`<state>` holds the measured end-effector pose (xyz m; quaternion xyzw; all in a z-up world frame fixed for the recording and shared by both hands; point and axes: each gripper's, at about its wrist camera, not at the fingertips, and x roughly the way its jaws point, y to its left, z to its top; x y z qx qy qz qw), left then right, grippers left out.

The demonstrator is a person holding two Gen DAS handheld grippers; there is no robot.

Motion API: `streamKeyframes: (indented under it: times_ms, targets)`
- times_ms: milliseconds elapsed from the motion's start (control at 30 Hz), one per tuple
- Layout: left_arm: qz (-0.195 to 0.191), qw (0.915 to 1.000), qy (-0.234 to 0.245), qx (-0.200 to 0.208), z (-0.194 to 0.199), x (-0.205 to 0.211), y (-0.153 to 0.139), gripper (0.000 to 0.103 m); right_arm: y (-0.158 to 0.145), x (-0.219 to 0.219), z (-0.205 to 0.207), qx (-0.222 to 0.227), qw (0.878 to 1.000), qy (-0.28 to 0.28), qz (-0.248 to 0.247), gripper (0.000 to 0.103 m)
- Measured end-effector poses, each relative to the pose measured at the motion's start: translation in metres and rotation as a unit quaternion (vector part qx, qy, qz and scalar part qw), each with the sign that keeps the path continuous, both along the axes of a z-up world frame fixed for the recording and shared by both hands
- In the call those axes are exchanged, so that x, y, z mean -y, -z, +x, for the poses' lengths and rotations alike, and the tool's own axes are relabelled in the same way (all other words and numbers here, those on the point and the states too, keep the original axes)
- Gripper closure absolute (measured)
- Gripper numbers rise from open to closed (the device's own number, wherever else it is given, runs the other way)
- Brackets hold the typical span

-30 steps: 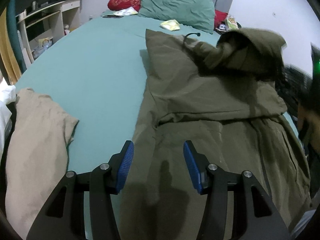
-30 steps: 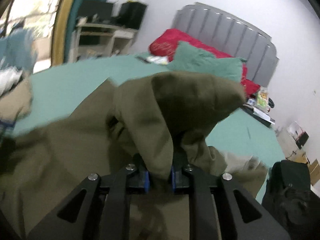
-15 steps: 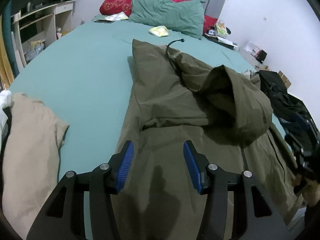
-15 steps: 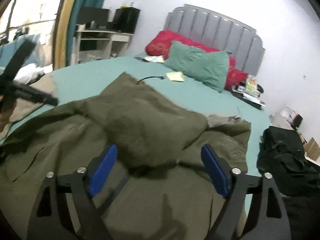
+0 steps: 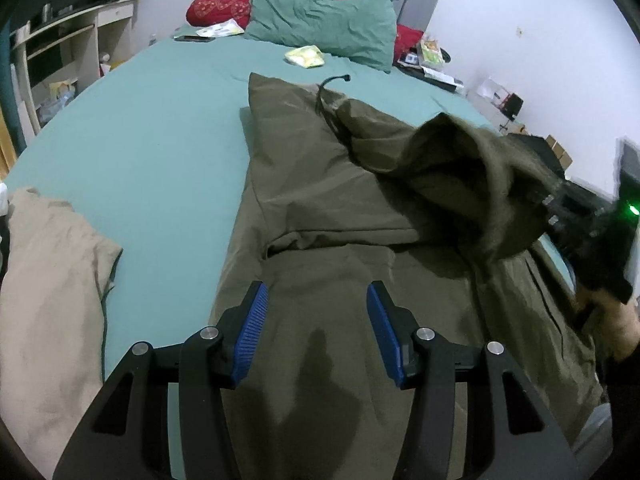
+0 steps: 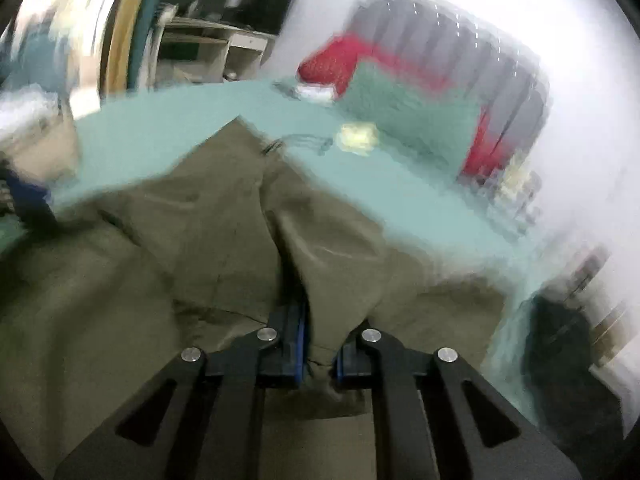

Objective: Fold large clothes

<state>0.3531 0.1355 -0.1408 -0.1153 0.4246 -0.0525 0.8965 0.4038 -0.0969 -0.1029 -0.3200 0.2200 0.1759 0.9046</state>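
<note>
The olive coat lies spread on the teal bed, running from the near edge at 6 o'clock up toward the pillows at 12, its lower part folded over itself and a black drawcord trailing from its far end. One bunched flap is lifted off the rest at 3 o'clock in the left wrist view, where the right gripper holds it; in the right wrist view, which is blurred, its blue pads sit close together with a fold of the olive cloth pinched between them. The left gripper hovers over the coat's near end at 6 o'clock, its fingers apart with nothing between them, only its shadow on the cloth below. A beige cloth lies at 8 o'clock, just beside the coat with a strip of sheet between. At 12 o'clock a green pillow leans on a red one, a small yellow packet in front of them.
</note>
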Motion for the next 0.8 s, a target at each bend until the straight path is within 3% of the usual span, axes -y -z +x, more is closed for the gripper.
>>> streamKeyframes:
  times_ms: [33, 67, 100, 167, 233, 300, 333, 367, 467, 533, 567, 600, 667, 700, 767, 800]
  targets:
    - [-0.001, 1.0, -0.003, 0.001, -0.001, -0.002, 0.0, 0.048, -0.009, -0.005, -0.007, 0.043, 0.998, -0.002, -0.037, 0.093]
    - [-0.004, 1.0, -0.007, 0.001, -0.002, -0.004, 0.0, 0.048, -0.016, -0.013, -0.016, 0.113, 0.989, 0.004, -0.097, 0.093]
    - [-0.007, 0.9999, -0.011, 0.001, -0.003, -0.006, 0.0, 0.048, -0.017, -0.017, -0.021, 0.153, 0.979, 0.003, -0.134, 0.093]
    - [-0.015, 0.9998, -0.014, -0.002, -0.005, -0.009, 0.001, 0.048, -0.004, -0.028, -0.032, 0.237, 0.94, -0.019, -0.242, 0.093]
    - [-0.02, 0.9997, -0.015, -0.005, -0.005, -0.009, 0.002, 0.048, 0.023, -0.034, -0.043, 0.241, 0.919, -0.066, -0.305, 0.093]
    - [-0.02, 0.9997, -0.012, -0.007, -0.004, -0.007, 0.003, 0.048, 0.069, -0.039, -0.061, 0.22, 0.896, -0.129, -0.364, 0.093]
    - [-0.019, 0.9997, -0.01, -0.008, -0.003, -0.005, 0.004, 0.048, 0.089, -0.04, -0.071, 0.197, 0.892, -0.157, -0.376, 0.093]
    - [-0.018, 0.9998, -0.009, -0.009, -0.003, -0.005, 0.004, 0.048, 0.105, -0.041, -0.081, 0.163, 0.896, -0.181, -0.371, 0.092]
    - [-0.02, 0.9997, -0.003, -0.012, -0.001, -0.004, 0.004, 0.048, 0.123, -0.041, -0.093, 0.065, 0.926, -0.197, -0.315, 0.073]
    - [-0.022, 0.9997, -0.002, -0.011, 0.0, -0.005, 0.003, 0.048, 0.109, -0.036, -0.088, 0.016, 0.958, -0.156, -0.24, 0.071]
    - [-0.023, 0.9997, -0.003, -0.011, 0.0, -0.006, 0.003, 0.048, 0.093, -0.03, -0.083, -0.027, 0.974, -0.137, -0.179, 0.064]
    - [-0.024, 0.9996, -0.004, -0.01, 0.001, -0.007, 0.003, 0.048, 0.076, -0.019, -0.078, -0.076, 0.982, -0.132, -0.109, 0.044]
    - [-0.027, 0.9995, -0.009, -0.011, 0.002, -0.01, 0.004, 0.048, 0.045, 0.006, -0.068, -0.133, 0.984, -0.114, 0.016, 0.019]
    - [-0.029, 0.9994, -0.012, -0.013, 0.004, -0.012, 0.005, 0.048, 0.036, 0.016, -0.064, -0.145, 0.982, -0.105, 0.057, 0.017]
    - [-0.03, 0.9993, -0.017, -0.013, 0.006, -0.012, 0.005, 0.048, 0.012, 0.044, -0.049, -0.179, 0.965, -0.072, 0.18, 0.016]
    - [-0.032, 0.9992, -0.02, -0.012, 0.008, -0.013, 0.005, 0.048, 0.002, 0.063, -0.035, -0.189, 0.948, -0.038, 0.254, 0.016]
